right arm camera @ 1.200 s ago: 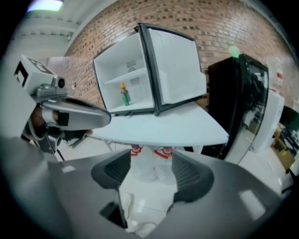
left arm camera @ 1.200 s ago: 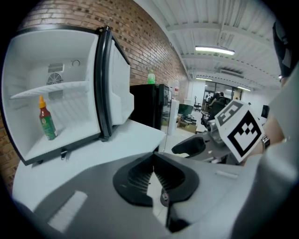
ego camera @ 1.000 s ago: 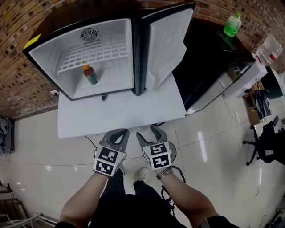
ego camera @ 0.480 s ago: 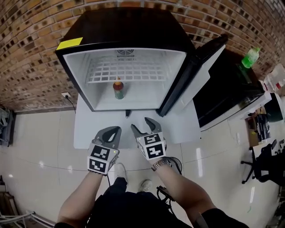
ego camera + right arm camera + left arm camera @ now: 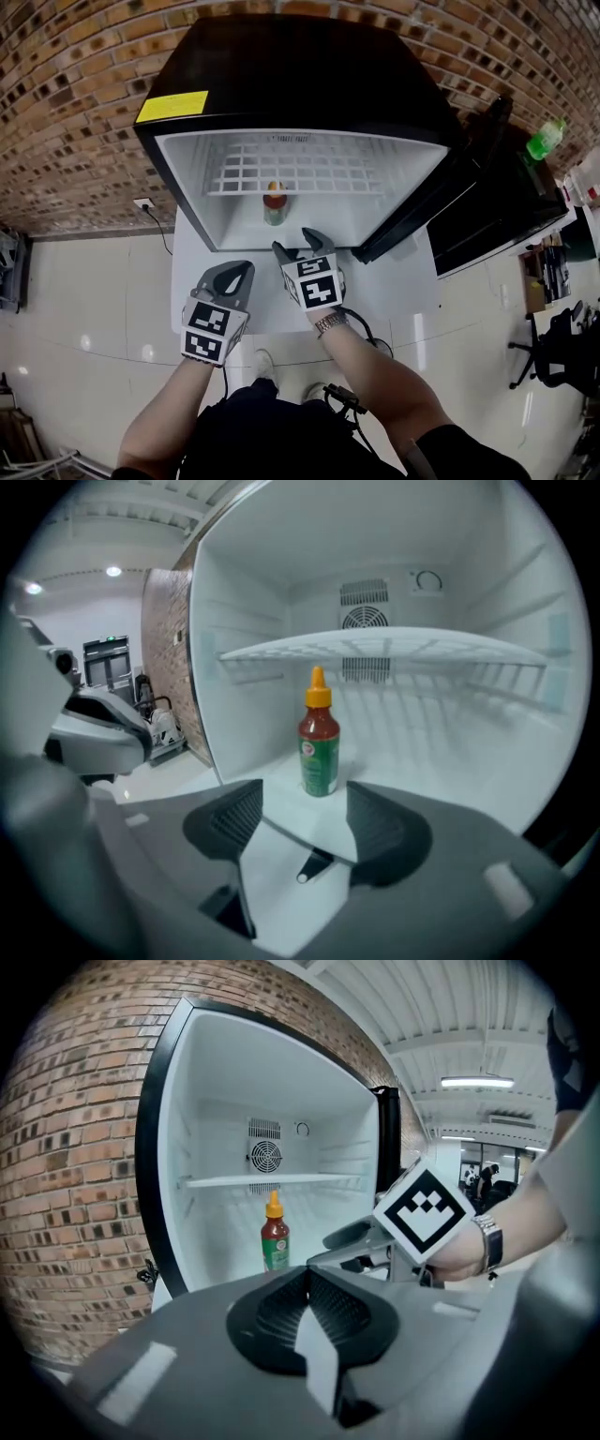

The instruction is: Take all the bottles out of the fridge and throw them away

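We see one sauce bottle [image 5: 274,202], red with a green label and an orange cap, standing upright on the white floor of the fridge [image 5: 300,84]. It is under the wire shelf [image 5: 300,173] and near the middle of the compartment.

The fridge is black outside and white inside, and its door [image 5: 412,220] is swung open to the right. It sits on a white table [image 5: 394,281] against a brick wall [image 5: 66,122], with pale glossy floor tiles [image 5: 94,309] around it. Off to the right, a green bottle [image 5: 545,140] stands on a dark counter [image 5: 487,197].

Our forearms reach forward side by side over the table's front edge. The right gripper [image 5: 298,246] leads, at the mouth of the fridge, with its jaws spread apart and holding nothing. In the right gripper view the sauce bottle stands just beyond the tips, roughly centred on the gap and apart from both pads.

The left gripper [image 5: 236,274] sits further back and to the left, over the table, with its jaws pressed together and empty. From its own view the sauce bottle is well ahead, inside the fridge, and the right gripper shows at the right.
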A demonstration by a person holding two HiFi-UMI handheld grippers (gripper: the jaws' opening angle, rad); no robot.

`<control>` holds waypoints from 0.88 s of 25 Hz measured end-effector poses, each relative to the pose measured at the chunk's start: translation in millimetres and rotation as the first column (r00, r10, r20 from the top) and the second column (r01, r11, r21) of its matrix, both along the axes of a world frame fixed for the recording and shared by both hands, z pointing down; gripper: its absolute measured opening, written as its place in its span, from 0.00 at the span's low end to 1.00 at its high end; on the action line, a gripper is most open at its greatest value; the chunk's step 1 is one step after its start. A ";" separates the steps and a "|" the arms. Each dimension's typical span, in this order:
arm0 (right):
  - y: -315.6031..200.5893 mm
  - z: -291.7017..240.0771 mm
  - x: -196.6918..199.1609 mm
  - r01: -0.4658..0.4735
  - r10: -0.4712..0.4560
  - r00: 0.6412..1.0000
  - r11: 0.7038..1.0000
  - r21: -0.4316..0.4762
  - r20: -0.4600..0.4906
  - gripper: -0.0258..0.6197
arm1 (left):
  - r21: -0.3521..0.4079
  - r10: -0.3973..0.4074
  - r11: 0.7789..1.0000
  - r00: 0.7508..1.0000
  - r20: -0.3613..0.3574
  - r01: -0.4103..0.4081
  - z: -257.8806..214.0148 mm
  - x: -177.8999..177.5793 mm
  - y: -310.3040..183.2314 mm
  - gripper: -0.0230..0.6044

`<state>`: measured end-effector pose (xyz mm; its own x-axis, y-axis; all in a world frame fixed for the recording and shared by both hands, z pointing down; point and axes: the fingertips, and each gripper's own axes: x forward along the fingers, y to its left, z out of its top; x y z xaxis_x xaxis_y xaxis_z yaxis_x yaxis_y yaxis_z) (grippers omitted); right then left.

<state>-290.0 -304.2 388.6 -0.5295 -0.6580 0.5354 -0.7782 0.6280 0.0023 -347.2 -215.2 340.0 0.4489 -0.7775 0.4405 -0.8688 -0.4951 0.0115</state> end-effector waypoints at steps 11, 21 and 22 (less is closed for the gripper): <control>-55.2 17.8 -36.0 -0.026 0.025 0.999 0.999 -0.022 -0.046 0.47 | -0.003 0.030 1.000 0.999 -0.018 -0.030 4.2 -22.2 -29.8 0.04; -92.6 34.4 -48.6 -0.047 0.042 0.996 0.997 -0.060 -0.083 0.49 | -0.021 0.017 1.000 1.000 -0.026 -0.018 12.1 -37.5 -36.8 0.04; -93.8 34.2 -49.1 -0.045 0.040 0.995 0.997 -0.055 -0.089 0.48 | -0.023 0.015 1.000 1.000 -0.025 -0.015 13.1 -38.5 -36.8 0.04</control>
<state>-339.1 -398.0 422.8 -0.4508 -0.6463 0.6158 -0.8024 0.5955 0.0376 -385.7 -252.0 353.0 0.4715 -0.7601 0.4471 -0.8605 -0.5074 0.0449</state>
